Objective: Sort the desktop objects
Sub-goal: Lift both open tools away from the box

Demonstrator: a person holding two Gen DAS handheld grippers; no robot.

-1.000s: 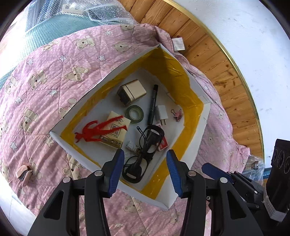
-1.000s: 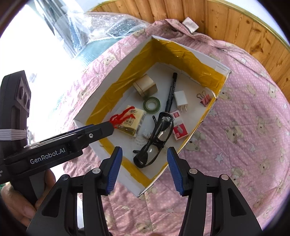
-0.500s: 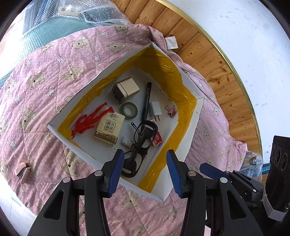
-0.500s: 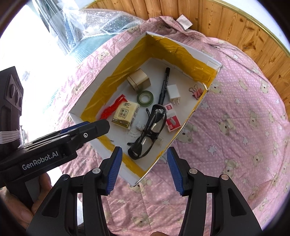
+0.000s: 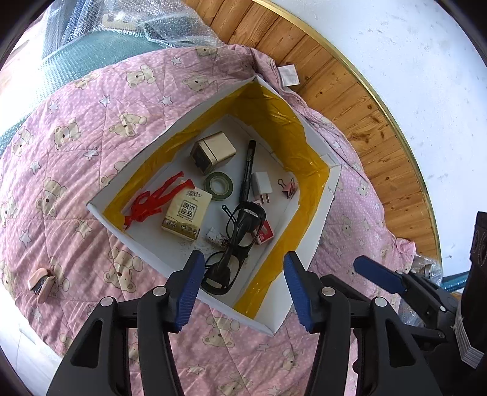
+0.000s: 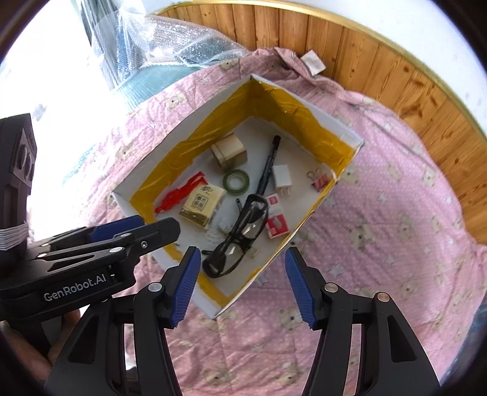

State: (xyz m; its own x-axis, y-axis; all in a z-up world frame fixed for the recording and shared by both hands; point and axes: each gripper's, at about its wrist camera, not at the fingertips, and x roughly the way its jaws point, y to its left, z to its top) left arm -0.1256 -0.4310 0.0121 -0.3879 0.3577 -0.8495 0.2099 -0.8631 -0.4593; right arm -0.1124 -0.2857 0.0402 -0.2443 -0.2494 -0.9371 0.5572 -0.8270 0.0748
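Left claw (image 5: pixel 242 284): blue pads spread wide, nothing held, poised over the near end of the box (image 5: pixel 316 240). Right claw (image 6: pixel 243 281): likewise wide apart and empty, above the same near corner; its tip shows at the right edge of the left view, and the left claw crosses the lower left of the right view, with part of a hand (image 6: pixel 21 350) beneath, mostly cut off.

Box: white card, inner walls lined with yellow tape, resting on a pink bear-print quilt (image 5: pixel 76 146).

Contents, near to far:
- black glasses (image 5: pixel 236 243), folded, lower end partly behind the left claw pad;
- small white item (image 5: pixel 213 236) beside them, too small to identify;
- red-and-white packet (image 5: pixel 265 234), half under the glasses;
- tissue pack (image 5: pixel 187 214), printed text unreadable;
- red ribbon (image 5: pixel 155 201);
- green tape roll (image 5: pixel 218 185);
- black pen (image 5: pixel 247 173);
- white charger (image 5: pixel 262 186);
- pink binder clip (image 5: pixel 287 188) at the wall;
- beige cube (image 5: pixel 213 152), nature unclear.

Outside box: pink stapler (image 5: pixel 39 283) on the quilt at left, well apart. Bubble wrap (image 5: pixel 146 27) and wooden panelling (image 5: pixel 350 91) beyond.
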